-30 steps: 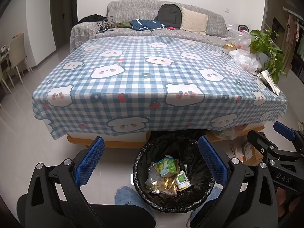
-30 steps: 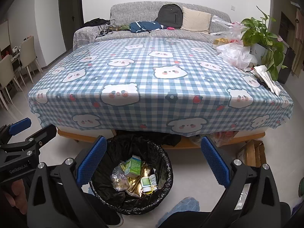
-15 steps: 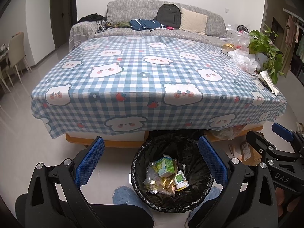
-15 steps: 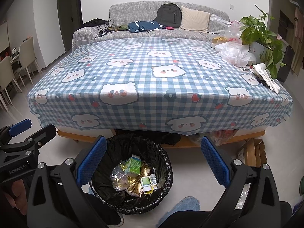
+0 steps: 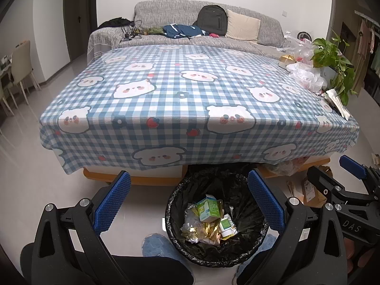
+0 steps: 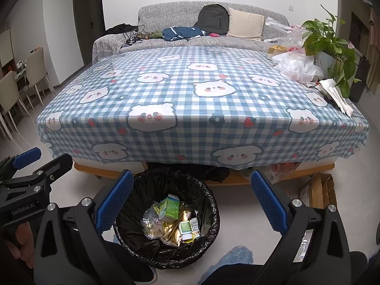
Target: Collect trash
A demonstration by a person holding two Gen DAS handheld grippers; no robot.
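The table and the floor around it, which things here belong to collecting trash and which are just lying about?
Belongs to the job:
- bin lined with a black bag
- green carton and wrappers inside it
- left gripper and right gripper, both open and empty

Just lying about:
- plastic bags, possibly trash
- potted plant
- backpack
- cardboard box

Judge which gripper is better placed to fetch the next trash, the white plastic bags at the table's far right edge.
Right, probably. Both the left gripper and right gripper are open and empty above the trash bin. The white plastic bags lie on the right gripper's side, so it wouldn't cross the other.
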